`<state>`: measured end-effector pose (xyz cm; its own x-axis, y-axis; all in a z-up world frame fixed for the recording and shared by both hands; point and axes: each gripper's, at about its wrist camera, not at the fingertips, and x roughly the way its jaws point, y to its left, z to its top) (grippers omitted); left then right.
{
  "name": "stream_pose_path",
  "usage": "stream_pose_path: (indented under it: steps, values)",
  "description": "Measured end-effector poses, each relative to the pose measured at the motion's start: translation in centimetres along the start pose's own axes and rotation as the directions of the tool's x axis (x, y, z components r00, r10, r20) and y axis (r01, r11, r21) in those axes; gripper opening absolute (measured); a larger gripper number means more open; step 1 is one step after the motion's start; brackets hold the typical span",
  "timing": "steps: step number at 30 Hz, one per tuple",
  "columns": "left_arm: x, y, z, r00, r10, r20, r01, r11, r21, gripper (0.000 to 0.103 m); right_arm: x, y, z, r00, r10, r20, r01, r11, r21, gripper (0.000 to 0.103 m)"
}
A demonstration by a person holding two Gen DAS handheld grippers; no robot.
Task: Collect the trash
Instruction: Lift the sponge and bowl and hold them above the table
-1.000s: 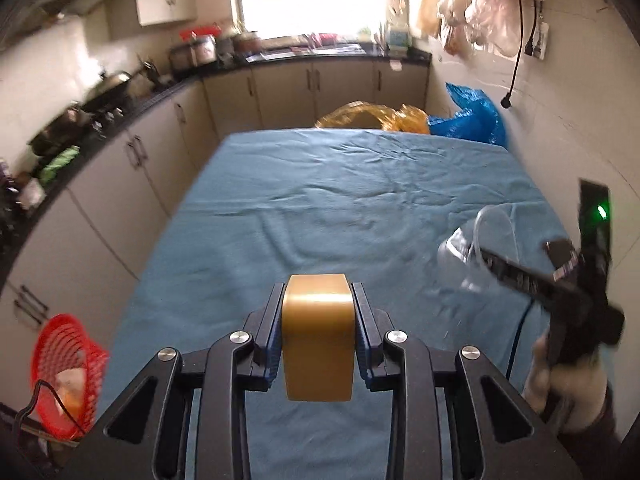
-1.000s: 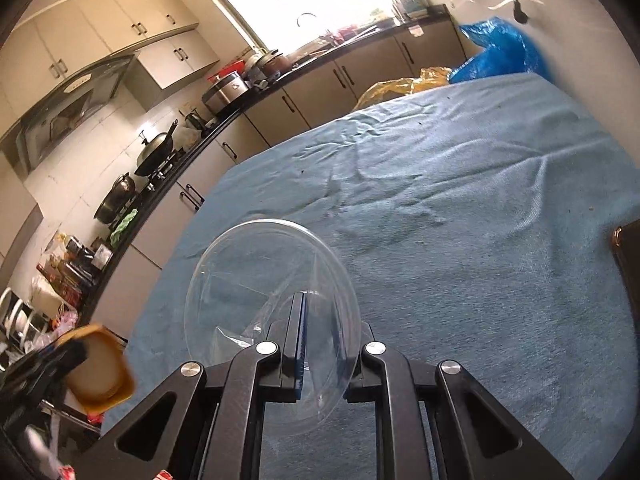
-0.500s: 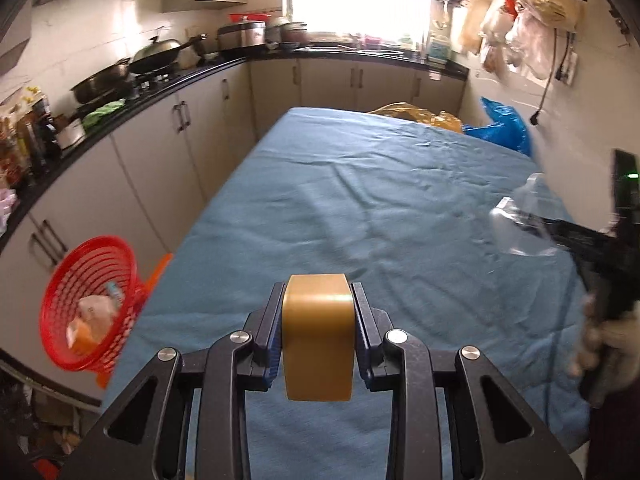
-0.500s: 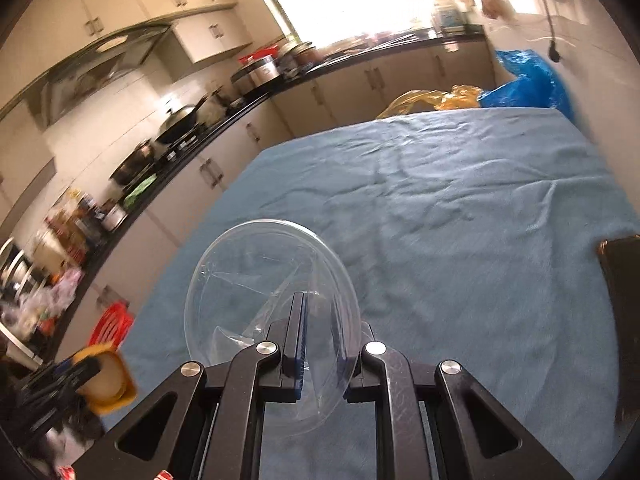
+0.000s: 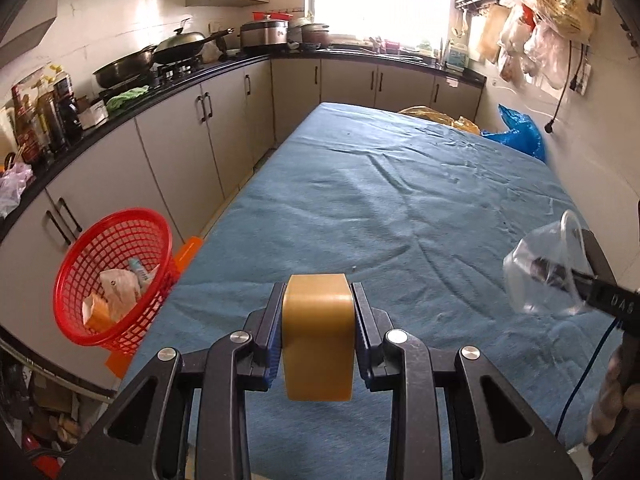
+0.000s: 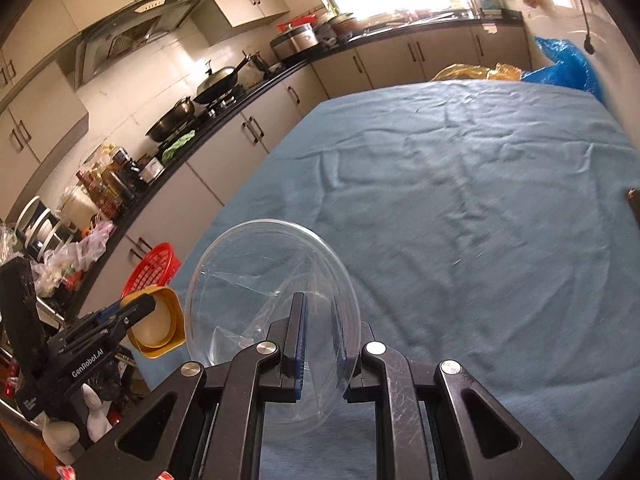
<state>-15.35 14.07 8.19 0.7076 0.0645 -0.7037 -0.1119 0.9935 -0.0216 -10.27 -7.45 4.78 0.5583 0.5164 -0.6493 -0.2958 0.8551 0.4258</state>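
My left gripper [image 5: 318, 340] is shut on a yellow-brown plastic cup [image 5: 318, 334], held above the near end of the blue-covered table [image 5: 400, 208]. It also shows in the right wrist view [image 6: 158, 330]. My right gripper [image 6: 322, 344] is shut on a clear plastic bowl-shaped lid [image 6: 276, 296], seen at the right in the left wrist view [image 5: 544, 276]. A red mesh basket [image 5: 116, 272] with crumpled wrappers stands left of the table, below and left of my left gripper; it also shows in the right wrist view [image 6: 154, 266].
Grey kitchen cabinets [image 5: 180, 140] with a black counter, pans and bottles run along the left and far side. A yellow bag [image 5: 440, 118] and a blue bag [image 5: 518, 134] lie past the table's far end. Plastic bags [image 5: 548, 20] hang on the right wall.
Both grippers have swung left, holding their items. The red basket has come further into the left wrist view and now shows in the right wrist view.
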Motion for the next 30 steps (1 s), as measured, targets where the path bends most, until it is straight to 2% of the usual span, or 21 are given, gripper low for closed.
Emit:
stream_pose_path:
  steps: [13, 30]
  values:
    - [0.0, 4.4, -1.1, 0.999, 0.044, -0.002, -0.044, 0.995, -0.091, 0.029, 2.9, 4.2, -1.2, 0.999, 0.007, -0.052, -0.01, 0.999, -0.054, 0.014]
    - [0.0, 5.5, -1.6, 0.999, 0.048, 0.004, -0.047, 0.993, -0.108, 0.029, 4.1, 6.0, -1.7, 0.997, 0.006, -0.072, -0.013, 0.995, -0.095, 0.014]
